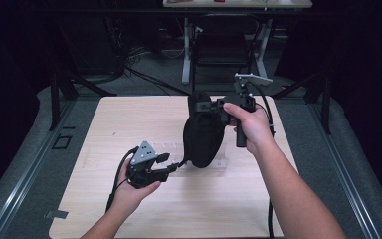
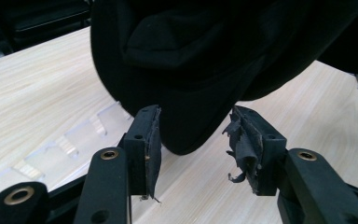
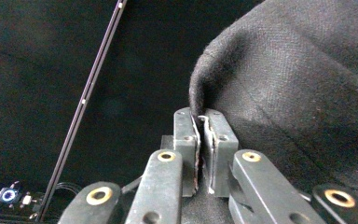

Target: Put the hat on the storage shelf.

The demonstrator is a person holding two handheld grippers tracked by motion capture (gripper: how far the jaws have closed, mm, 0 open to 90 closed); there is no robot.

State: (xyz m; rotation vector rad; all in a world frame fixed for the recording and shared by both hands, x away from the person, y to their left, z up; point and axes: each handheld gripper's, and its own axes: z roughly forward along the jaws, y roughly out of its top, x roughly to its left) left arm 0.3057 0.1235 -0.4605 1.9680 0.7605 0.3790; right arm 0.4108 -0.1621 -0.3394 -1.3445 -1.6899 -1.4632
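A black cloth (image 1: 204,130) hangs over the middle of the wooden table (image 1: 129,119), its lower end touching a clear plastic rack (image 1: 171,149). My right gripper (image 1: 214,106) is shut on the cloth's upper edge and holds it up; in the right gripper view the cloth (image 3: 298,84) is pinched between the closed jaws of the right gripper (image 3: 200,122). My left gripper (image 1: 171,164) stands open at the cloth's bottom tip. In the left gripper view the cloth (image 2: 191,70) hangs with its tip between the spread jaws of the left gripper (image 2: 196,135), whose pads (image 2: 242,144) are frayed.
The clear plastic rack (image 2: 79,135) with slots lies flat on the table under the cloth. A small grey tape patch (image 1: 55,214) sits at the table's near left corner. A dark chair (image 1: 221,45) and desk legs stand beyond the far edge.
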